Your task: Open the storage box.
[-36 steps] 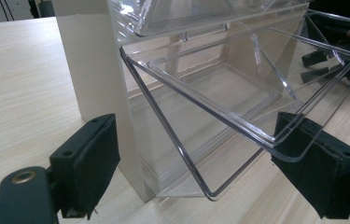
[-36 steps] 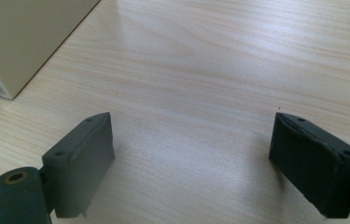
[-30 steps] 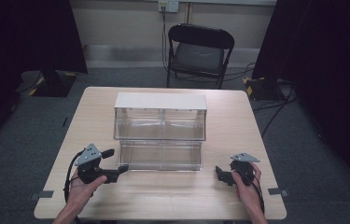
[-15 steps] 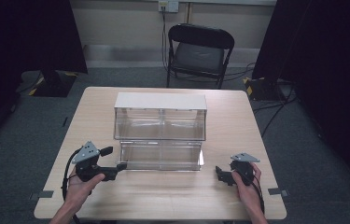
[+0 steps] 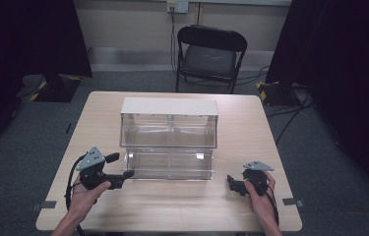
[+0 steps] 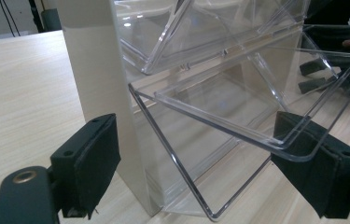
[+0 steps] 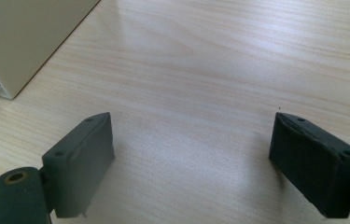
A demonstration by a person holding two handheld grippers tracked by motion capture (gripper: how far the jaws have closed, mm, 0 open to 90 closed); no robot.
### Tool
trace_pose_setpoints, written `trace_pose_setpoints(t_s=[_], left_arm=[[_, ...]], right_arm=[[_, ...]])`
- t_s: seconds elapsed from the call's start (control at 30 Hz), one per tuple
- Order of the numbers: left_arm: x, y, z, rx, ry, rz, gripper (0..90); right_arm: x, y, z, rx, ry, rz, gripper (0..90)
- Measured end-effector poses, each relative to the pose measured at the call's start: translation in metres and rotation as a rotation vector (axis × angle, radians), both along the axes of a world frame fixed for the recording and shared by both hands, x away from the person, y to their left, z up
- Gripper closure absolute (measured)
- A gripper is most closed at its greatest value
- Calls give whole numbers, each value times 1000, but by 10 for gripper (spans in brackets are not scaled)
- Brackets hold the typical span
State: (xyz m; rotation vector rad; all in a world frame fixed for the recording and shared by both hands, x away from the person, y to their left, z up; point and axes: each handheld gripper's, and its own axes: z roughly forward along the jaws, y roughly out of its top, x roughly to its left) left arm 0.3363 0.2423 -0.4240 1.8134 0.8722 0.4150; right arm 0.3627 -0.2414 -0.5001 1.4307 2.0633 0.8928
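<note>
Clear plastic bin point(image 5: 169, 142), two tiers with cream side walls and a flat cream top, sits at the middle of the pale wood-grain surface point(image 5: 172, 206); its lower flap point(image 6: 238, 126) is tilted out, glossy and round-cornered. Left gripper point(image 5: 125, 174), at seven o'clock from the bin, has jaws spread wide around that flap's corner, gripping nothing yet; closing or lifting looks still ahead. Right gripper point(image 5: 231, 183), at five o'clock, hovers wide open and empty.

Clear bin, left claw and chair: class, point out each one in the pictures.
Clear bin point(image 5: 169, 129), high view, on its upper front panel.
Left claw point(image 5: 128, 174), high view, between its tips, by the bin's lower corner.
Chair point(image 5: 208, 60), high view, on its seat.
</note>
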Motion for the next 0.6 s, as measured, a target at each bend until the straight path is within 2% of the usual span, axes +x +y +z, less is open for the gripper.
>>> trace_pose_setpoints(t_s=[0.1,0.4,0.43,0.53,0.6], left_arm=[[0,-2,-1,16,-1,-7,153],[2,-5,4,6,-14,-13,152],[3,-4,5,16,-21,-22,152],[3,-6,6,2,-20,-10,151],[4,-6,6,8,-24,-11,152]], right_arm=[[0,0,0,0,0,0,130],[0,0,0,0,0,0,130],[0,0,0,0,0,0,131],[0,0,0,0,0,-1,131],[0,0,0,0,0,0,130]])
